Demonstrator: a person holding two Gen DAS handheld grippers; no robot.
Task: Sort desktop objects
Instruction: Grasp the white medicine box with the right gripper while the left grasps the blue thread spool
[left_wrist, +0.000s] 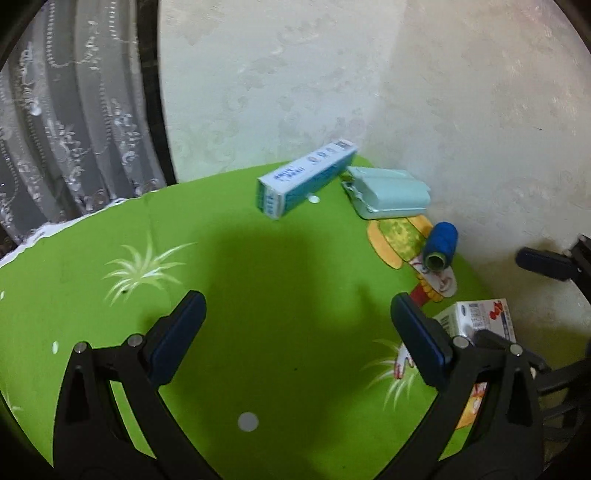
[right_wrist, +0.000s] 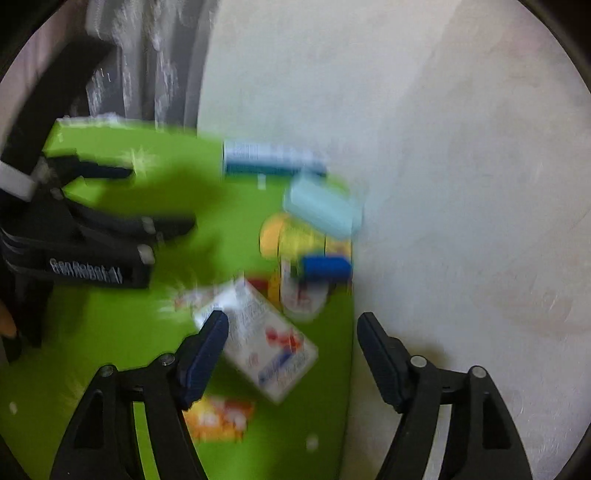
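1. The right gripper (right_wrist: 291, 354) stands wide with nothing between its pads, pointing steeply down over the right edge of the green-covered counter (right_wrist: 110, 332); this view is smeared by motion.
2. The white carton (right_wrist: 266, 343) with red and blue print lies flat directly ahead of it. The left finger overlaps the carton's near corner in the picture, but whether it touches cannot be told through the blur.
3. The carton's long axis runs diagonally, from upper left to lower right in the right wrist view, so it sits skewed to the line between the pads. My judgement: the wrist would need some turning for the pads to meet the carton's long sides.
4. The left gripper (left_wrist: 297, 332) is also wide and empty, over bare green cloth. In its view the white carton (left_wrist: 476, 317) lies off to the right, partly behind its right finger, so the right hand looks the nearer.
5. Further back near the wall lie the long blue-and-white box (left_wrist: 306, 177), the pale teal case (left_wrist: 391, 192) just beside it, and the blue thread spool (left_wrist: 441, 245) on its side.
6. A likely risk is pushing the carton off the nearby counter edge.
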